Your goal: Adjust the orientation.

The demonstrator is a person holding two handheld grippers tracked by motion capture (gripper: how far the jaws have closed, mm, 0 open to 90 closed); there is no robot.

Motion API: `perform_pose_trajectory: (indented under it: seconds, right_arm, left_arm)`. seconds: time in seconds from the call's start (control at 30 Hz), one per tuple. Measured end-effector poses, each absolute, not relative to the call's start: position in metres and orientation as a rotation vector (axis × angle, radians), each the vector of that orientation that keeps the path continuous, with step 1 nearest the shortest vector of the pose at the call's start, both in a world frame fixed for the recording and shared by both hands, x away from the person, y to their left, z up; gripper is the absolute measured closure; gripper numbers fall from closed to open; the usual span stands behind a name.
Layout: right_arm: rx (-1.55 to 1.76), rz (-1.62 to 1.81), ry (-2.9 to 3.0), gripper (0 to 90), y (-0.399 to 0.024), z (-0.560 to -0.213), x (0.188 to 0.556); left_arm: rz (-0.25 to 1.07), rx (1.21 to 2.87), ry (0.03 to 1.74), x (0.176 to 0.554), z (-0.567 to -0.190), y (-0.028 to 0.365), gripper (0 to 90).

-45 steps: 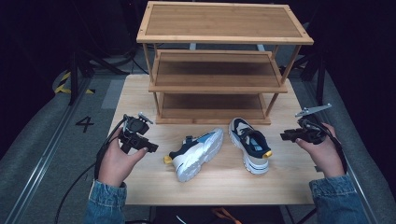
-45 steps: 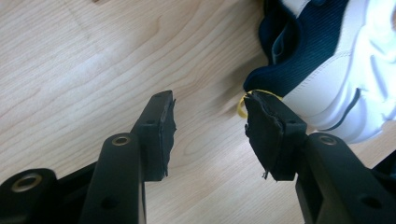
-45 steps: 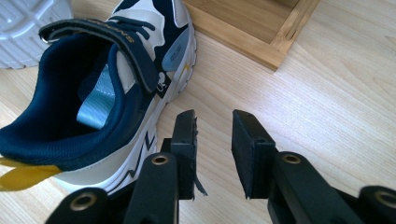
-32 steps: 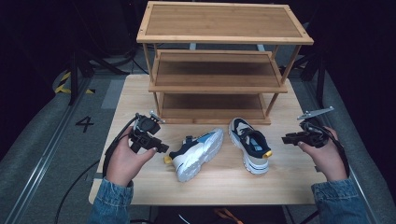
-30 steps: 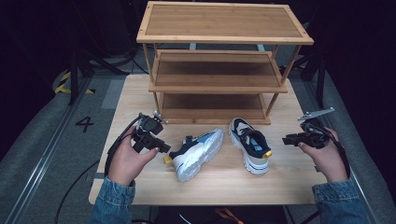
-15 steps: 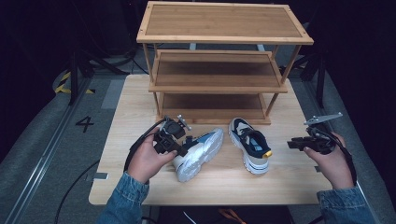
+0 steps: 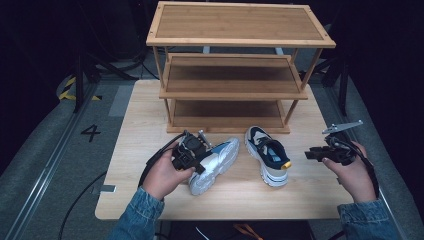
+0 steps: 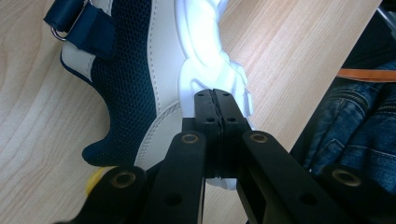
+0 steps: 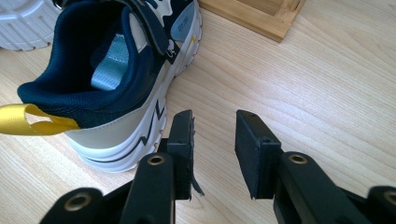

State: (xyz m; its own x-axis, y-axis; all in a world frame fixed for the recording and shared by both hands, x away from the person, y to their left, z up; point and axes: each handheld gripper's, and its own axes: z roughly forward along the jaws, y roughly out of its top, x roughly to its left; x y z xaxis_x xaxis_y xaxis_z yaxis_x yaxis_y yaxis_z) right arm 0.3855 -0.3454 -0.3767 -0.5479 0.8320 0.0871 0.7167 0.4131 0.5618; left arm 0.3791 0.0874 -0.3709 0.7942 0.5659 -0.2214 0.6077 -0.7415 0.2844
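Left gripper (image 8: 215, 100), jaws pressed together on nothing, hovers right over the heel of the tipped sneaker (image 8: 154, 70) on my bench (image 7: 150, 125). My right gripper (image 9: 214, 135) hangs part-open and empty just beside the upright sneaker (image 9: 112, 79), whose heel lies to its left, shoe rack (image 7: 235, 75) beyond.
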Motion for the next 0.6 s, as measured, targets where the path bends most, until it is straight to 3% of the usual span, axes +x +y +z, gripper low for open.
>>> perform_pose_trajectory:
  seconds: [0.6]
  right_arm:
    - [1.281, 0.836, 2.452, 66.9, -0.335, -0.362, 0.378]
  left_arm:
    - [-0.200, 2.739, 0.704, 0.346, -0.368, 0.044, 89.7]
